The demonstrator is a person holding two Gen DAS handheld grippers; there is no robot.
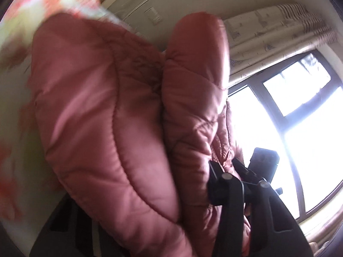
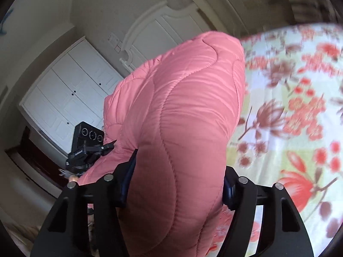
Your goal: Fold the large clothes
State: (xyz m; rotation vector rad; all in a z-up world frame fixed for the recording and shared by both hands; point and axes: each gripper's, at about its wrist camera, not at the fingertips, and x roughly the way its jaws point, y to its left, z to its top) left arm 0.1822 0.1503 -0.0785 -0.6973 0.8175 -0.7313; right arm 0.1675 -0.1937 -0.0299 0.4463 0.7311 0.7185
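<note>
Grippers left [image 1: 227,171] and right [image 2: 178,184] clamp pink quilted jacket [image 2: 178,107], angled downward.

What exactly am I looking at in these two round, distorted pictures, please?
There is no robot: a person carries a hand-held two-finger gripper in each hand, each with a fisheye camera looking along its fingers. One picture comes from the left gripper, the other from the right gripper. Both show a pink quilted jacket hanging between the fingers. The right gripper's blue pads press its padded fabric from both sides. The left one bites a thinner fold, and the dark box beyond it is the other gripper's camera. Below lies a floral bedsheet; white cupboard doors and a bright window are in the background.
</note>
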